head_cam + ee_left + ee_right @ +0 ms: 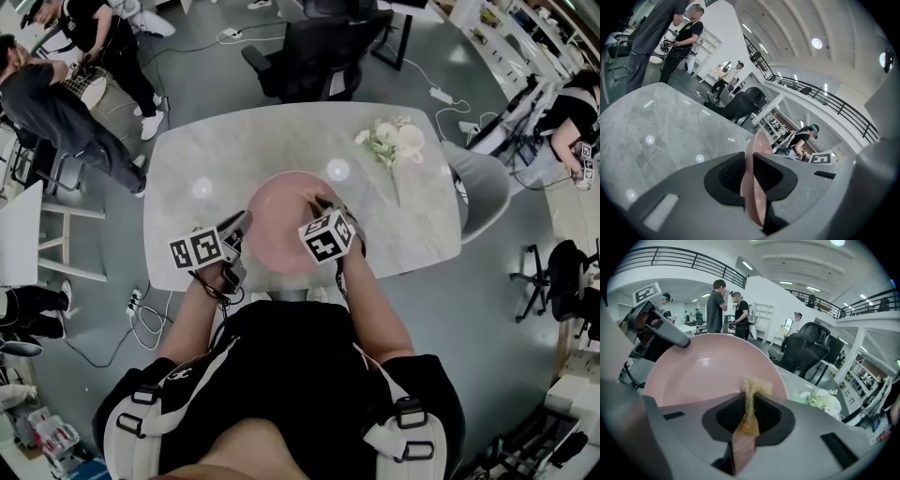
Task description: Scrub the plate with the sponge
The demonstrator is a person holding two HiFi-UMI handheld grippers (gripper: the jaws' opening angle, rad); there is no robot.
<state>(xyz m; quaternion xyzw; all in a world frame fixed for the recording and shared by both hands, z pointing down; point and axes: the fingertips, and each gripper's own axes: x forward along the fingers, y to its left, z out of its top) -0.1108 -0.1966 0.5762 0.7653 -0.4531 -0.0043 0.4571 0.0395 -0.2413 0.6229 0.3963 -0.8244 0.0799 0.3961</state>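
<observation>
The pink plate (281,225) is held tilted above the marble table (187,159). My left gripper (236,228) is shut on the plate's left rim; in the left gripper view the plate (756,180) runs edge-on between the jaws. My right gripper (328,208) is shut on a thin tan sponge (750,404), squeezed flat between the jaws. The sponge's frayed tip (754,386) rests against the plate's inner face (708,371). In the right gripper view the left gripper (670,336) shows at the plate's far rim.
A bunch of white flowers (392,142) lies on the table's far right. A black office chair (314,52) stands behind the table and a grey chair (483,192) at its right. Several people stand off to the left (56,103).
</observation>
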